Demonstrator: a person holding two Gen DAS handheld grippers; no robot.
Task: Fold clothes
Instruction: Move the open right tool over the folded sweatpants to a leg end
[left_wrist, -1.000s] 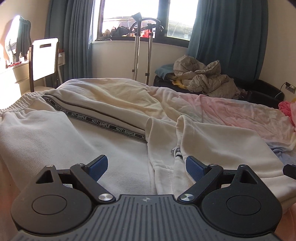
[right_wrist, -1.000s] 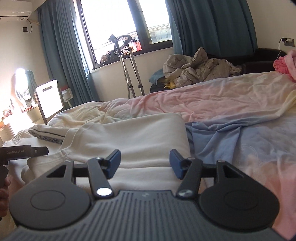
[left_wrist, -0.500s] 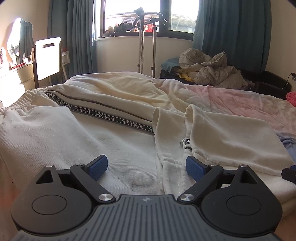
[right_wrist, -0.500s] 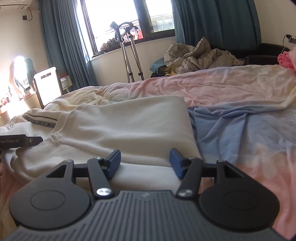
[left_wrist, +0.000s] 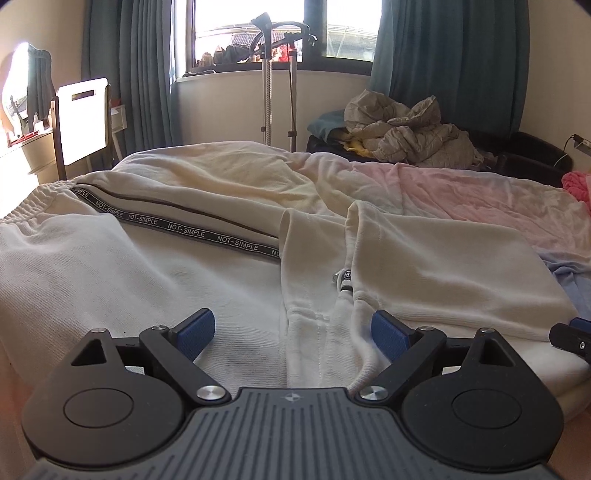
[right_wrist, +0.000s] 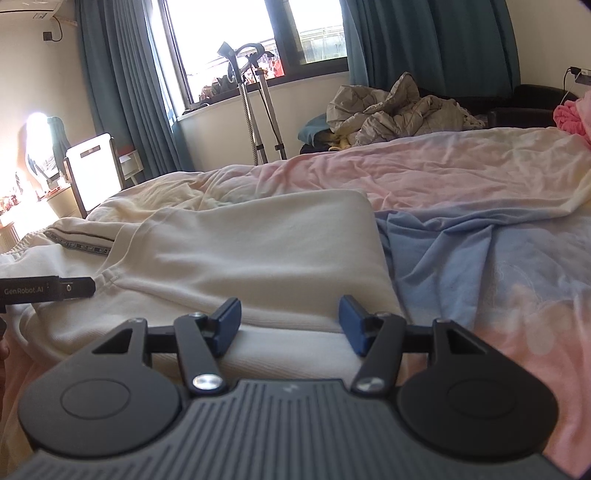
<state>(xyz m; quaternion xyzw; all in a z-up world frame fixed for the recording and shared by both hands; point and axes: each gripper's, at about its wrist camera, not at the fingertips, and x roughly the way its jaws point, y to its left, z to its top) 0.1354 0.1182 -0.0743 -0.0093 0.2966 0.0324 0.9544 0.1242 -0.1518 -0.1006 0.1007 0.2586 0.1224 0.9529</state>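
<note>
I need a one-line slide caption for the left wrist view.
Open left gripper hovering over cream trousers partly folded on the bed.

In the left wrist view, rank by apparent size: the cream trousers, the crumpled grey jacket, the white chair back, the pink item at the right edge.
1. cream trousers, nearest the camera, which inflates them
2. crumpled grey jacket
3. white chair back
4. pink item, cut off by the frame, so unsure
</note>
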